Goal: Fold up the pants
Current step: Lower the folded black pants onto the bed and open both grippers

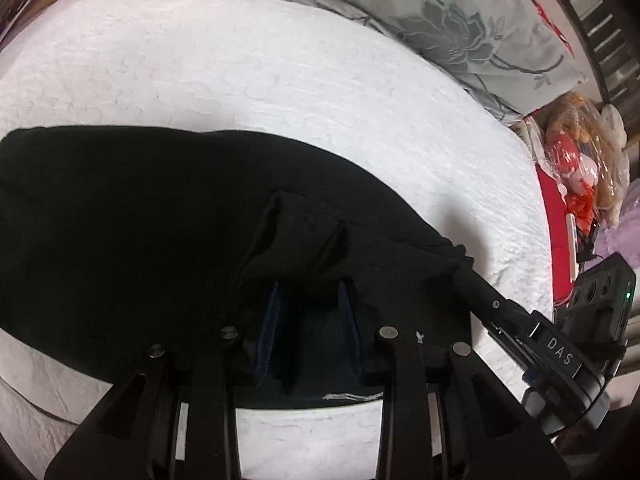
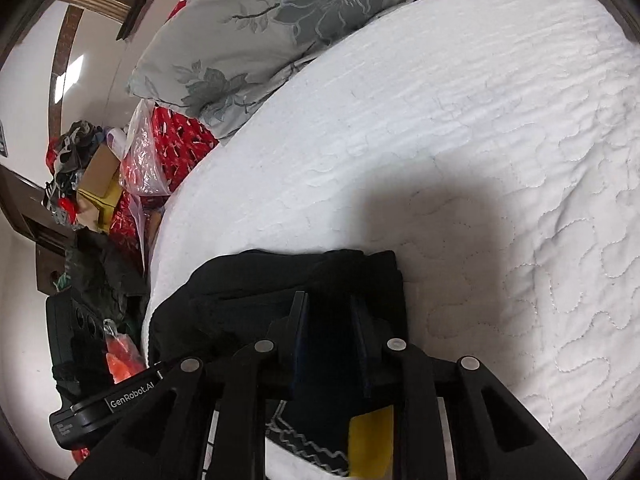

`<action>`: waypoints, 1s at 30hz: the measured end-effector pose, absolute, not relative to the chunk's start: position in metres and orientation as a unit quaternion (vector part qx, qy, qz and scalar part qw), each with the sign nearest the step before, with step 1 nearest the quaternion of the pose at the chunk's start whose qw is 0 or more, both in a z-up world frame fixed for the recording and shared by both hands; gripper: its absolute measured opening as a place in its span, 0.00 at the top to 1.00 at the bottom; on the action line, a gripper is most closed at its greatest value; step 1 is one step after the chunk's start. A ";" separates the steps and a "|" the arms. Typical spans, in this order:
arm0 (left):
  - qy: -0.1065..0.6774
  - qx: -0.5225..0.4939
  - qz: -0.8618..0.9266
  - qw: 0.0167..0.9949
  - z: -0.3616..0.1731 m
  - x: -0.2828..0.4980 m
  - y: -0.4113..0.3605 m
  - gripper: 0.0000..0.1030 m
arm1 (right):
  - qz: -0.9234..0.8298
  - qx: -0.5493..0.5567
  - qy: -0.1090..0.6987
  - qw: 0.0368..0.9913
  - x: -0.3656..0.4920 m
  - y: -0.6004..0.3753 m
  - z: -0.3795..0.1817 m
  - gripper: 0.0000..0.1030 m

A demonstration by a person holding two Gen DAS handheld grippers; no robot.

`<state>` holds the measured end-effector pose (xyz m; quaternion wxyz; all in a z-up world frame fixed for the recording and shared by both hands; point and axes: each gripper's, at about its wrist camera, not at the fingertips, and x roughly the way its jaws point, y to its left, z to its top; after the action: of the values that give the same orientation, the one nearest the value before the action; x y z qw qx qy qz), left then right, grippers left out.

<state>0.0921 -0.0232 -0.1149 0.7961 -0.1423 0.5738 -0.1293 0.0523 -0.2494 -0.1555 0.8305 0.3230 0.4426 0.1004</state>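
A white quilted mattress [image 1: 280, 80] fills both views. Nearest, at its near edge, the left gripper [image 1: 310, 292] is pinched on a raised ridge of the black pants [image 1: 120, 220]; the right gripper [image 2: 330, 320] grips another bunched edge at the same near side. Beyond lie a grey floral pillow [image 1: 460, 20] and bagged clutter. The thick, uneven bunches might slip out mid-lift, skewing the fold.
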 end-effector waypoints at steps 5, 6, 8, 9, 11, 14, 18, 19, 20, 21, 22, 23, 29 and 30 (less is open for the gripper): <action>0.555 -0.132 -0.122 0.812 -0.097 0.059 0.004 0.73 | 0.110 0.301 0.434 0.842 0.032 -0.245 -0.131 0.51; 0.550 -0.129 -0.118 0.816 -0.094 0.054 0.008 0.73 | 0.111 0.287 0.431 0.848 0.024 -0.241 -0.125 0.47; 0.545 -0.124 -0.109 0.822 -0.089 0.048 0.019 0.73 | 0.111 0.260 0.431 0.857 0.015 -0.230 -0.118 0.45; 0.542 -0.122 -0.105 0.825 -0.085 0.043 0.025 0.73 | 0.111 0.246 0.433 0.860 0.010 -0.224 -0.116 0.45; 0.537 -0.114 -0.095 0.830 -0.081 0.038 0.032 0.73 | 0.113 0.221 0.441 0.863 0.002 -0.210 -0.113 0.44; 0.525 -0.094 -0.077 0.843 -0.072 0.029 0.046 0.73 | 0.117 0.194 0.449 0.864 -0.008 -0.186 -0.110 0.40; 0.512 -0.073 -0.062 0.854 -0.065 0.026 0.057 0.73 | 0.127 0.164 0.450 0.869 -0.018 -0.155 -0.105 0.37; 0.509 -0.069 -0.058 0.856 -0.063 0.025 0.063 0.73 | 0.128 0.155 0.449 0.871 -0.020 -0.146 -0.103 0.35; 0.505 -0.064 -0.054 0.859 -0.061 0.024 0.067 0.73 | 0.128 0.149 0.448 0.872 -0.022 -0.139 -0.101 0.35; 0.502 -0.059 -0.049 0.861 -0.060 0.024 0.072 0.73 | 0.129 0.142 0.447 0.874 -0.024 -0.133 -0.100 0.33; 0.499 -0.051 -0.043 0.864 -0.058 0.022 0.078 0.73 | 0.128 0.132 0.446 0.876 -0.025 -0.126 -0.098 0.32; 0.498 -0.045 -0.040 0.865 -0.057 0.022 0.082 0.71 | 0.129 0.123 0.445 0.878 -0.026 -0.118 -0.096 0.31; 0.511 -0.004 -0.011 0.859 -0.055 0.039 0.122 0.71 | 0.129 0.081 0.435 0.888 -0.026 -0.082 -0.085 0.27; 0.517 -0.005 -0.005 0.856 -0.055 0.045 0.134 0.71 | 0.130 0.075 0.432 0.889 -0.026 -0.075 -0.083 0.26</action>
<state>0.0455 0.1343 -0.0552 0.8561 -0.0049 0.5167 -0.0047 -0.0260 -0.0752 -0.0834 0.8891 0.0748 0.4324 0.1299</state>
